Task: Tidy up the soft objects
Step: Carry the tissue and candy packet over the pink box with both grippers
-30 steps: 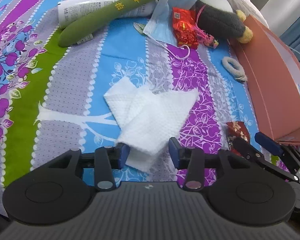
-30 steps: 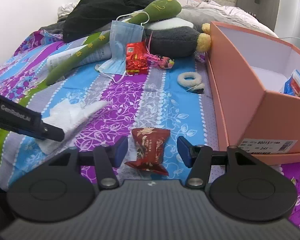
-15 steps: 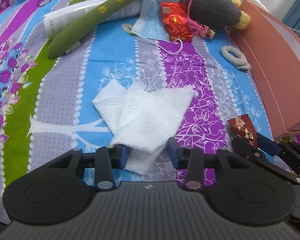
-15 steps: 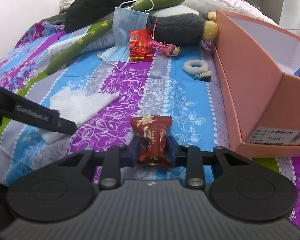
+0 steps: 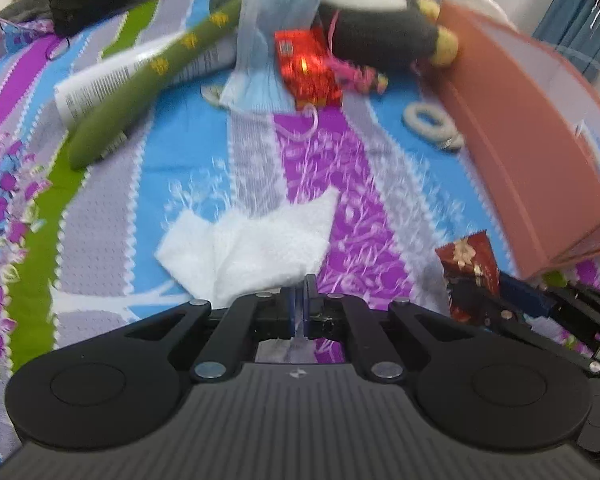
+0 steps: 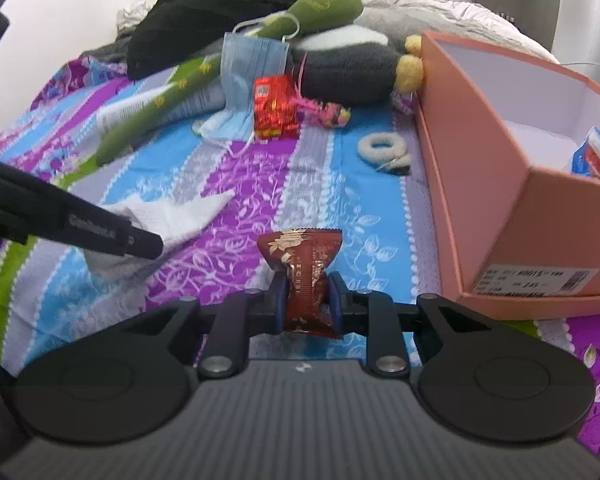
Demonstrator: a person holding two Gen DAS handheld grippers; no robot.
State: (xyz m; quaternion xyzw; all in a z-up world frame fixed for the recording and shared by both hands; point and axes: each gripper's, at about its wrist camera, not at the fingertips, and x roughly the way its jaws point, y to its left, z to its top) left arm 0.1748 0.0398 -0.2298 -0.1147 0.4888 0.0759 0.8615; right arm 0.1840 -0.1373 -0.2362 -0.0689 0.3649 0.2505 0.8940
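A white tissue [image 5: 256,248] lies crumpled on the striped floral bedspread. My left gripper [image 5: 299,300] is shut on its near edge, and a thin fold shows between the pads. In the right wrist view the left gripper's black finger [image 6: 100,228] lies over the tissue [image 6: 172,216]. A dark red snack packet [image 6: 304,264] stands pinched at its waist in my right gripper [image 6: 307,304], whose jaws are closing on it. The same packet [image 5: 470,264] shows at the right of the left wrist view. The open pink box [image 6: 480,184] stands just right of it.
At the back of the bed lie a long green plush [image 6: 172,104], a blue face mask [image 6: 248,76], a bright red packet [image 6: 276,106], a grey plush [image 6: 348,76] and a white hair ring [image 6: 382,148]. A blue packet [image 6: 596,156] sits inside the box.
My left jaws closed on the tissue's near edge and the left hand shifted. My right jaws closed in on the dark red packet, which now stands squeezed between the pads.
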